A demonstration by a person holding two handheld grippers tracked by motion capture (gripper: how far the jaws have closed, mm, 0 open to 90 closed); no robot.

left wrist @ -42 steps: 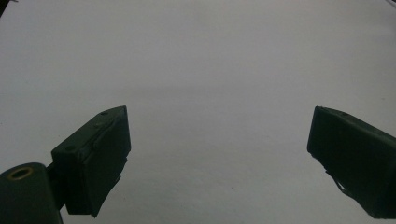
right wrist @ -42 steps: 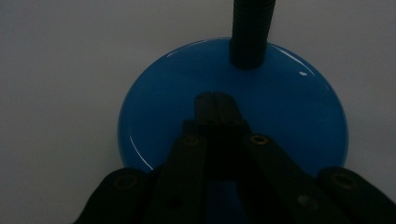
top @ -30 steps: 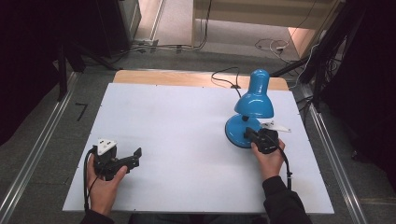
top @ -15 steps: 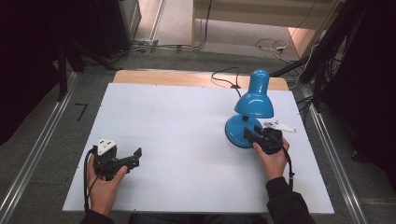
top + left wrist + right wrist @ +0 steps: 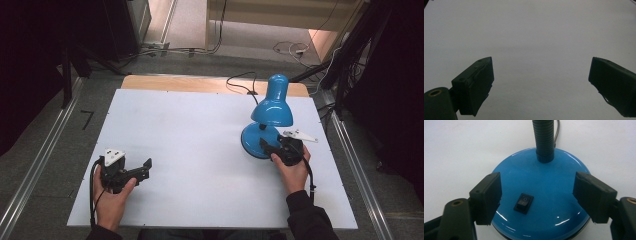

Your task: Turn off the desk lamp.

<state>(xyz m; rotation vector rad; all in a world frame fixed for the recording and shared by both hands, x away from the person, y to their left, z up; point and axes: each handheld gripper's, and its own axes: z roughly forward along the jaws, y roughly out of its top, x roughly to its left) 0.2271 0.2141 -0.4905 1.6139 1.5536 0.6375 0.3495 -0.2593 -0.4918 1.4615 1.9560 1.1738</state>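
My right claw (image 5: 536, 195) hangs spread wide over the blue lamp's base (image 5: 541, 195), one jaw on each side of the black rocker switch (image 5: 524, 203); the ribbed neck (image 5: 544, 140) rises just beyond. The lamp (image 5: 270, 120) stands at the table's (image 5: 200, 130) right. My left claw (image 5: 541, 85) gapes over bare white table, well apart.

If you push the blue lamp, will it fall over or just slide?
The blue lamp would probably slide before it tips: its round base is wide and lies flat on the white table. The shiny base looks slippery to pinch. Its ribbed neck likely bends, so a push up high might just flex it.
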